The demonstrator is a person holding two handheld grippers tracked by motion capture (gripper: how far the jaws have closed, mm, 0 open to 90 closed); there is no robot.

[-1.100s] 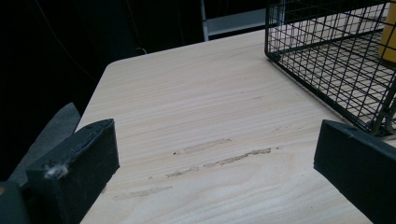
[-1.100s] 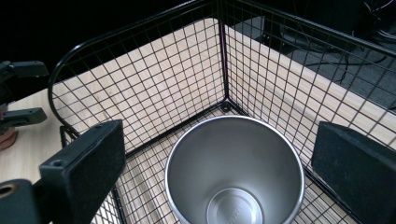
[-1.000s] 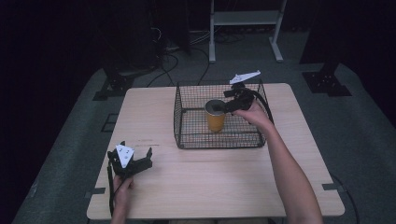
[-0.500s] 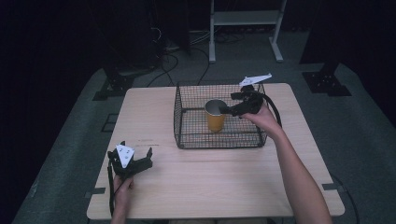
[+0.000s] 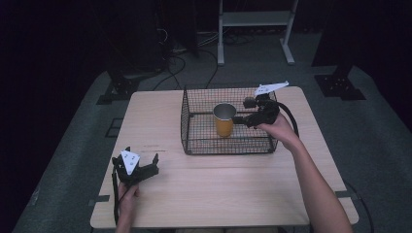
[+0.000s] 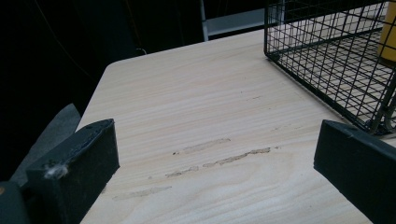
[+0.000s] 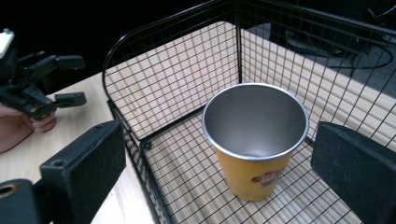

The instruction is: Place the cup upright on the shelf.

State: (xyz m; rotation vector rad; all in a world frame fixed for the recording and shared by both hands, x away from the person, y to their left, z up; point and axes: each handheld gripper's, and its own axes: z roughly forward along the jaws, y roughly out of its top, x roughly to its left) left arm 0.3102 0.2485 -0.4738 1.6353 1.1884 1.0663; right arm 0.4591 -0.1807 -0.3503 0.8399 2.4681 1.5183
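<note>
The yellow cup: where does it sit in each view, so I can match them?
High view: yellow cup upright inside the wire basket, centre.
Left gripper view: a yellow sliver at the right edge, behind the mesh.
Right gripper view: centre.
Shared landmark: the basket.

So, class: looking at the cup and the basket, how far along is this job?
Done: the cup stands upright inside the basket. In hand: the right claw is open beside the cup, which sits free between its jaws in the right gripper view. Left: drawing that claw out of the basket. The left claw rests open on the table.
</note>
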